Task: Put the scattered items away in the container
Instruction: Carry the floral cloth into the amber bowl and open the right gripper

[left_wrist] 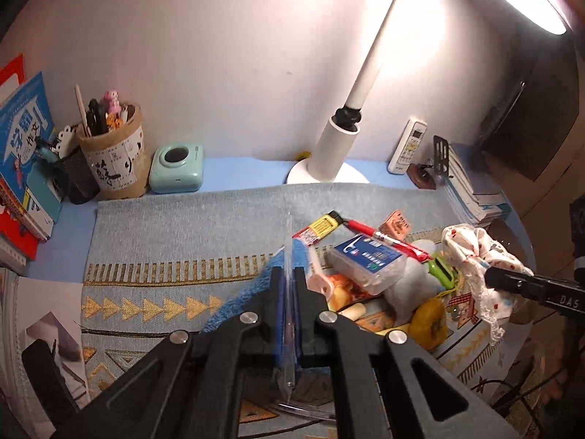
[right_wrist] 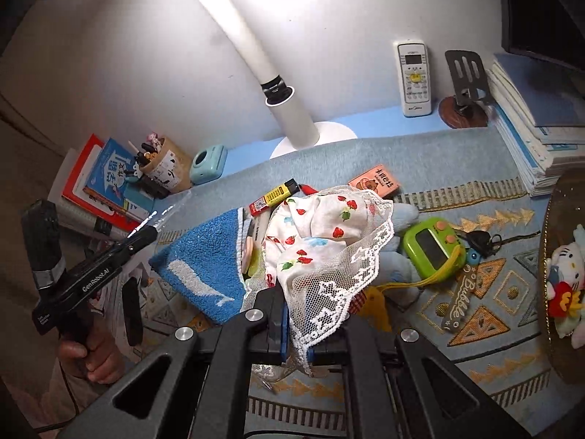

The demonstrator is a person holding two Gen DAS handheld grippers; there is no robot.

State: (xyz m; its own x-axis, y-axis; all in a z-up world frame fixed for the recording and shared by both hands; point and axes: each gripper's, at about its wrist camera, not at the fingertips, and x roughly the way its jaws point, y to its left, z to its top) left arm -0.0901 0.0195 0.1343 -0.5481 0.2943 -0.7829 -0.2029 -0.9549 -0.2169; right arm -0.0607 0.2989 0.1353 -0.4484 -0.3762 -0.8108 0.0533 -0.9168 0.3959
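My left gripper is shut on the thin edge of a clear plastic bag, which stands up between its jaws. A blue whale towel lies right by it. My right gripper is shut on a white lace cloth with strawberry print, held over the pile. In the left wrist view the right gripper shows at the right with the lace cloth bunched at its tip. In the pile are a floss box, a red pen, a yellow lighter and a green timer.
A lamp base, a pen holder and a mint mini printer line the back wall. A remote and stacked books sit at the back right. A plush toy lies at the right edge. Keys rest beside the timer.
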